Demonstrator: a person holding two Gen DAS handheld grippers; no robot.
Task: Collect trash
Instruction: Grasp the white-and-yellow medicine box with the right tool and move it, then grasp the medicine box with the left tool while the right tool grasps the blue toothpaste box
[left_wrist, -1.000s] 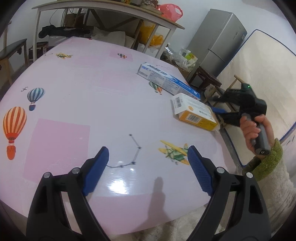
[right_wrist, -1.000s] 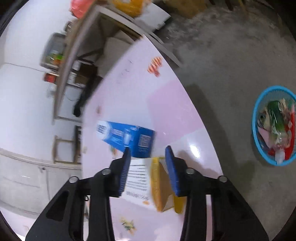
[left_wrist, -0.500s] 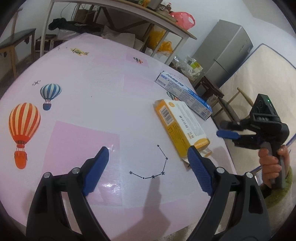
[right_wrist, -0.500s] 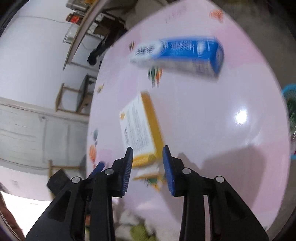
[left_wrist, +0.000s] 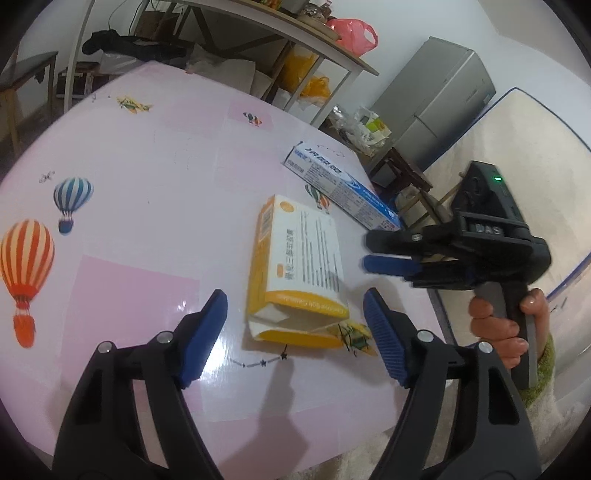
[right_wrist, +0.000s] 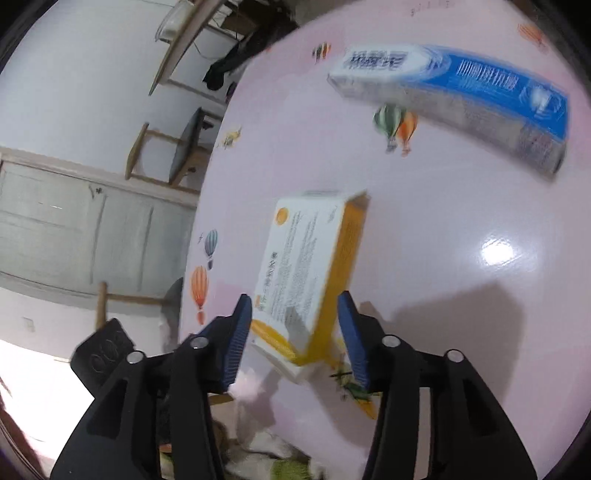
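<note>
A yellow and white carton (left_wrist: 299, 273) lies flat on the pink table (left_wrist: 155, 192), its opened end toward me. My left gripper (left_wrist: 295, 328) is open, its pads either side of the carton's near end, not touching. My right gripper (right_wrist: 297, 332) is open with the carton (right_wrist: 314, 266) between its pads; contact is unclear. The right gripper also shows in the left wrist view (left_wrist: 388, 254), just right of the carton. A blue and white toothpaste box (left_wrist: 340, 188) lies farther back; it also shows in the right wrist view (right_wrist: 454, 99).
The table has balloon and plane prints; its right edge (left_wrist: 417, 295) drops off beside a mattress (left_wrist: 517, 155). A grey fridge (left_wrist: 439, 92), a wooden shelf table (left_wrist: 258, 22) and clutter stand behind. The left gripper's body (right_wrist: 103, 354) shows low left in the right wrist view.
The left gripper has moved forward up to the carton's near end. The right gripper has swung in from the table's side and opened wider around the carton.
</note>
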